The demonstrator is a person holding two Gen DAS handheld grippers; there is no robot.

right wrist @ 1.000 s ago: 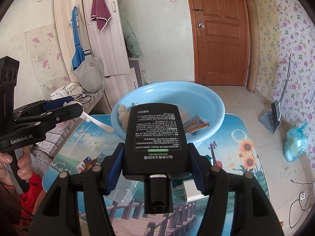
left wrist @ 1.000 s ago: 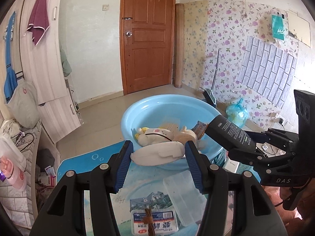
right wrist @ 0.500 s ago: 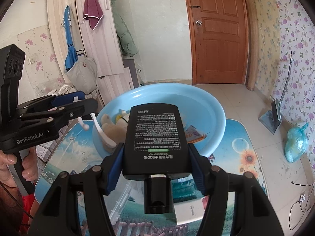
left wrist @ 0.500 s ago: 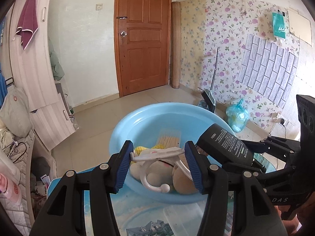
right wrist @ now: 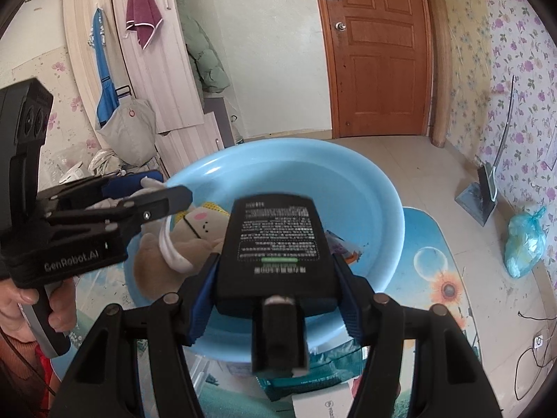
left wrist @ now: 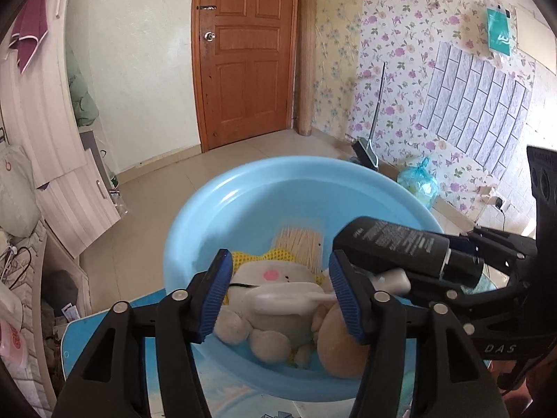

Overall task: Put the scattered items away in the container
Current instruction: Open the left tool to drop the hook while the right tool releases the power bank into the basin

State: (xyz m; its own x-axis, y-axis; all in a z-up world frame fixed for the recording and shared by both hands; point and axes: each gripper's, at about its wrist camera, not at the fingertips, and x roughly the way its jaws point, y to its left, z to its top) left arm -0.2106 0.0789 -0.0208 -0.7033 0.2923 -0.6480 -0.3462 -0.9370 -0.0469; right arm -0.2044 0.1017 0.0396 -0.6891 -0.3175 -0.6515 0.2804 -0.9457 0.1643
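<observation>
Plastic, smooth and pale blue, forms the round wash basin [left wrist: 243, 202] that sits on a table covered with a printed cartoon-landscape sheet [right wrist: 438, 261]. Inside the basin lies a soft beige plush toy [left wrist: 275, 317] with a pink cheek patch and a yellow knitted collar, and behind it a flat bundle of thin pale wooden sticks [left wrist: 301, 244]. A crinkled foil snack packet [right wrist: 343, 247] rests on the basin's right inner slope in the right wrist view.

The left gripper [left wrist: 280, 289], black with ribbed blue pads, hangs over the near rim of the basin and points steeply down at the plush toy. Its jaws are opening, and a curved white plastic hook-shaped piece [left wrist: 285, 299] lies across the gap between them, touching the right pad but apart from the left one. In the right wrist view a hand [right wrist: 21, 299] grips this tool's handle at the far left.

The right gripper [right wrist: 275, 278] is clamped on a flat black rectangular bottle [right wrist: 278, 244] with a matte surface, white printed text and a square black cap toward the camera. The bottle is tilted down over the basin's near right part, just beside the left gripper's right finger.
</observation>
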